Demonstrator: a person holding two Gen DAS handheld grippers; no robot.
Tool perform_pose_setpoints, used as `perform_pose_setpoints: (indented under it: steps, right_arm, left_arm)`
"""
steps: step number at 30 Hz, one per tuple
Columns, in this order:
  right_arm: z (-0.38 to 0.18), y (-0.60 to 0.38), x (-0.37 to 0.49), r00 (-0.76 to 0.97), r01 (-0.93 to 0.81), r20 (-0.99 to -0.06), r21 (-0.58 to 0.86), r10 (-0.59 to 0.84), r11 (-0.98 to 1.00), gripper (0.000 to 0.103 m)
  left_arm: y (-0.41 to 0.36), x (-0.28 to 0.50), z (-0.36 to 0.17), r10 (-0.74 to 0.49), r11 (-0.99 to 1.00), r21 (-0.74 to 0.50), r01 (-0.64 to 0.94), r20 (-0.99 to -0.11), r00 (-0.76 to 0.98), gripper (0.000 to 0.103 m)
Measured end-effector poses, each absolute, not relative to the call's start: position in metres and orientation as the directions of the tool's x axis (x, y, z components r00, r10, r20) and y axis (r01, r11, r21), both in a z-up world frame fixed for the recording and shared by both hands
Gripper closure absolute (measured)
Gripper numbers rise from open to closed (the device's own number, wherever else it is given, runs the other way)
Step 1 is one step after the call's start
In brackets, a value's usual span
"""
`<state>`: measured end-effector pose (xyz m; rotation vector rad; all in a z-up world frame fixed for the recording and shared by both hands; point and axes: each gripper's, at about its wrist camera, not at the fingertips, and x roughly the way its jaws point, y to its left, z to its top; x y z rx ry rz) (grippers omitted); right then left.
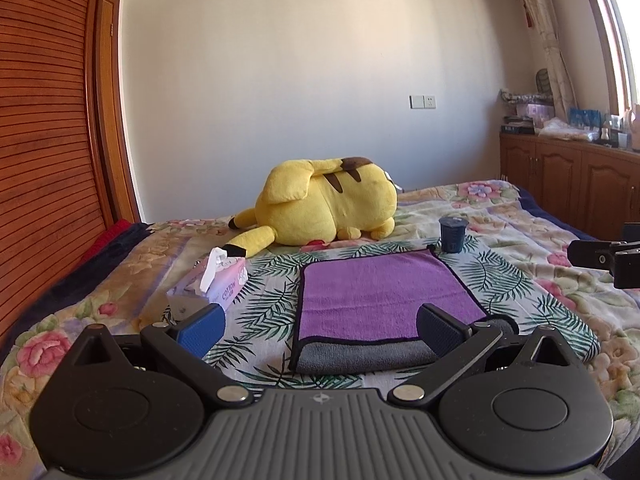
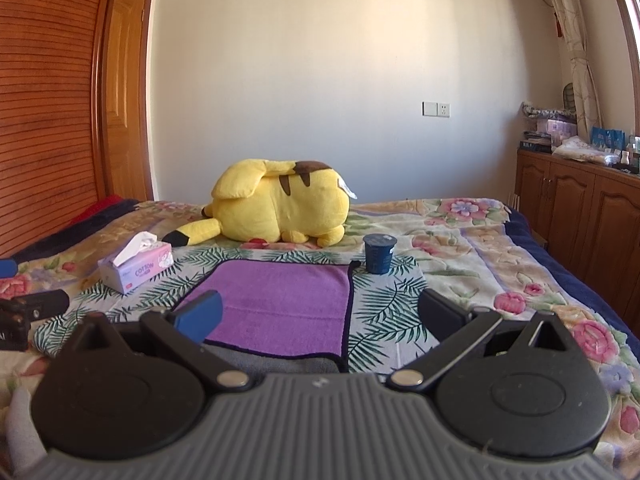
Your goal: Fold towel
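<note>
both grippers, left gripper (image 1: 320,326) and right gripper (image 2: 318,318), gape wide, holding nothing, above a floral bedspread (image 2: 460,248). one purple towel (image 1: 380,296), one pikachu plush (image 1: 324,204), one tissue box (image 1: 224,284), one dark cup (image 1: 453,235).

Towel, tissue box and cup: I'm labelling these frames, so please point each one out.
towel (image 1: 380,292), left wrist view, middle of the purple top layer
tissue box (image 2: 138,270), right wrist view, near side face
cup (image 2: 378,256), right wrist view, dark side wall

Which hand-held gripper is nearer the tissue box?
Left. The left hand-held gripper sits open just right of the tissue box, over the towel's near edge. The right hand-held gripper, also open, is across the towel, farther away.
</note>
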<state>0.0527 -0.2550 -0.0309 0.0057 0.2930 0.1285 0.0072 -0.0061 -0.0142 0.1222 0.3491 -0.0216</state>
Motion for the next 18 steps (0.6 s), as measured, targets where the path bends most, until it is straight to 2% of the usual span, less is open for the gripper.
perform_pose_setpoints:
  steps: [18]
  right_arm:
    - [-0.043,-0.25,0.082,0.912,-0.162,-0.382,0.003,0.151,0.987,0.0]
  left_arm:
    - [-0.013,0.025,-0.025,-0.031,0.988,0.121,0.092,-0.434,0.9,0.016]
